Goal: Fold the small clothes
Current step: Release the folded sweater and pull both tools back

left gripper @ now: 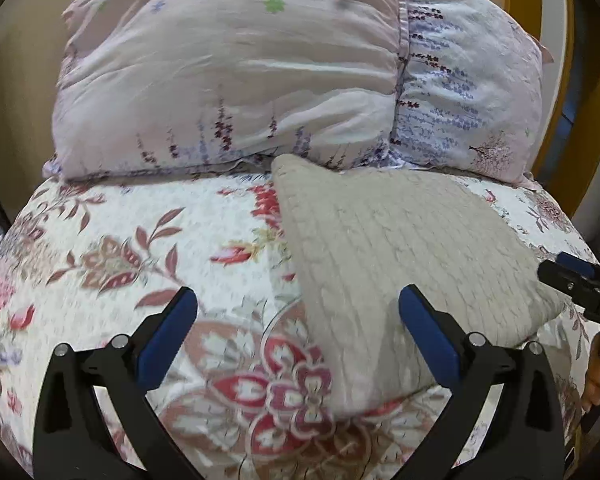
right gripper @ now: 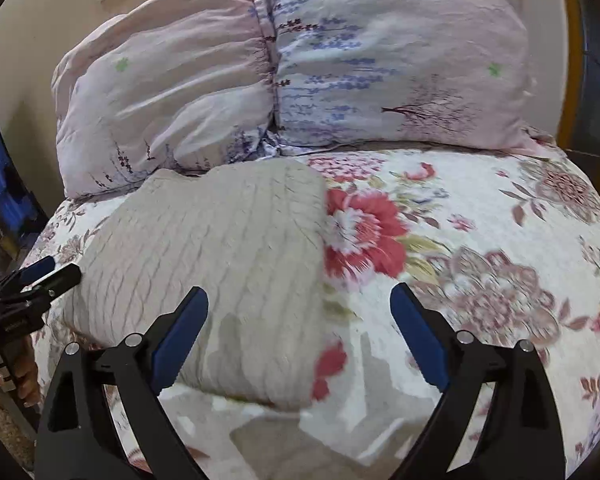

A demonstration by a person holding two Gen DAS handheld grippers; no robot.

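Knit garment (left gripper: 400,264) folded on the bed (left gripper: 140,240), between both grippers.
Left gripper (left gripper: 298,320) and right gripper (right gripper: 299,316) fingers gape wide, holding nothing; a shallow pinch could drag layers apart.

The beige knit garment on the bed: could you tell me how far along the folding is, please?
The beige knit garment already lies as a compact folded block on the floral bedspread. Nothing is in hand: left tongs and right tongs are both open. Whether another fold remains is unclear.
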